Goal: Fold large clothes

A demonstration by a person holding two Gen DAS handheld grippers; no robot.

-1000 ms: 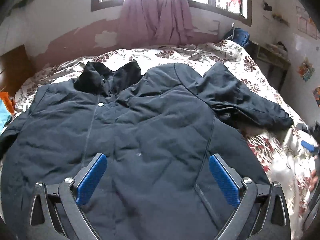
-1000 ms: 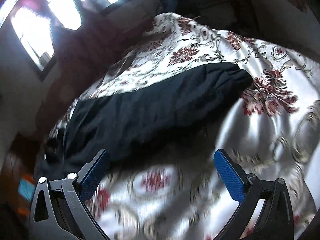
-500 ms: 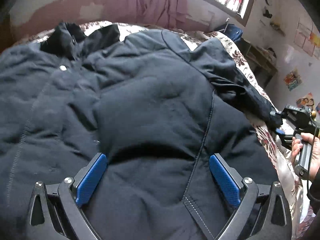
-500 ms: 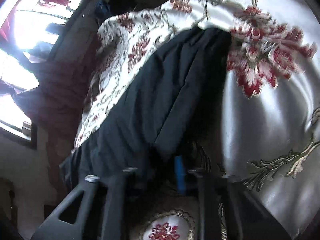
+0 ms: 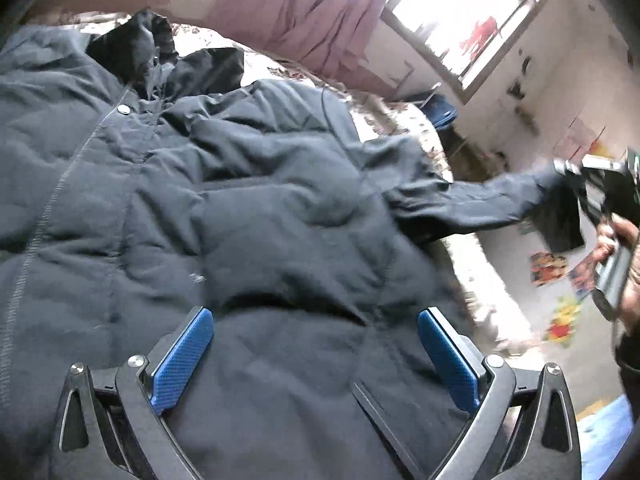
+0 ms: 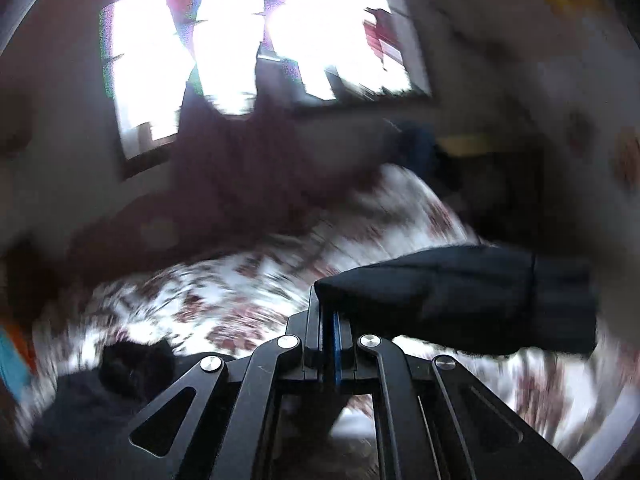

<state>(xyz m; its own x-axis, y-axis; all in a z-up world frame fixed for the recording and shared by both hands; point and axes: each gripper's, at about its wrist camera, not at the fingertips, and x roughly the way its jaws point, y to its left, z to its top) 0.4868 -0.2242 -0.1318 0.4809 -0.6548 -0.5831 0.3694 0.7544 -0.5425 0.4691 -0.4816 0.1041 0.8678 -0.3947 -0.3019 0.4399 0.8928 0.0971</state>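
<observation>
1. Since a second ago, my right gripper (image 6: 329, 322) has shut on the end of the sleeve (image 6: 460, 300) and lifted it up off the bed (image 6: 248, 288). Before, that sleeve lay flat on the flowery cover.
2. My left gripper (image 5: 316, 354) has come down close over the coat (image 5: 200, 220). Its blue fingers (image 5: 184, 356) are spread wide apart and hold nothing. I cannot tell if they touch the cloth.
3. From my left camera, the coat fills the left and middle of the frame. Its collar (image 5: 148, 52) is at the upper left and its bottom part is down by my left gripper.
4. From that same camera, the sleeve (image 5: 472, 208) runs sideways from the middle to the right edge of the frame. My right gripper (image 5: 576, 184) pinches its cuff there, in my right hand (image 5: 624, 256).
5. The sleeve sticks out to the right, and the coat body lies to the left of it. So I think the sleeve must swing left, across the coat's chest.
6. My right gripper is the only one at the cuff, so that job is its own. My left gripper is nearer the body and could press it still.
7. My right camera is very blurry, so I cannot see how much cuff sits between the jaws.
</observation>
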